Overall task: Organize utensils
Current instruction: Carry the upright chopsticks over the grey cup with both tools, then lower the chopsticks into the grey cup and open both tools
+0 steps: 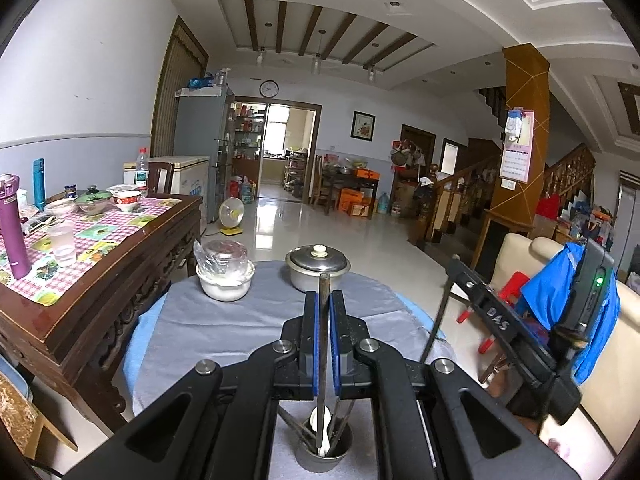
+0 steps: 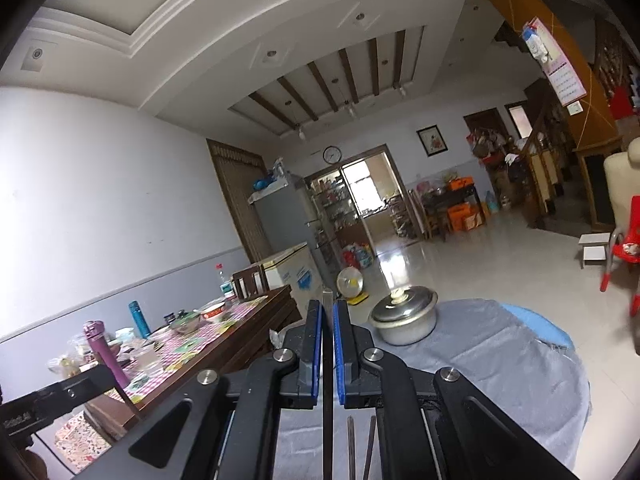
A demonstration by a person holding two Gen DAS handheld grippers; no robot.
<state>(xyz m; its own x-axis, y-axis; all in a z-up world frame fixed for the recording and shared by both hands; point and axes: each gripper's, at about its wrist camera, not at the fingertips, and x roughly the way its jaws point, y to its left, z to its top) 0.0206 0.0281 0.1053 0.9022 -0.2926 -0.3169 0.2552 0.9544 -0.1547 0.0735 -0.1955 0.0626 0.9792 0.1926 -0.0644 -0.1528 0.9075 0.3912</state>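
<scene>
Tilting slightly downward, left gripper [image 1: 323,300] clamps a chopstick [image 1: 322,344]; level right gripper [image 2: 328,312] clamps another chopstick [image 2: 327,360].

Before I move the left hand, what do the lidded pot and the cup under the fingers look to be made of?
The lidded pot looks like dull brushed metal, perhaps aluminium: grey sheen, soft highlights, with a pale knob. The cup holding utensils seems dark metal, judging by its thin rim and muted glint, though shadow leaves it uncertain.

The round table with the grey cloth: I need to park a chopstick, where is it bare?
Bare grey cloth lies between the white bowl, the lidded metal pot and the utensil cup. The checkered side table is crowded with bowls and bottles.
</scene>
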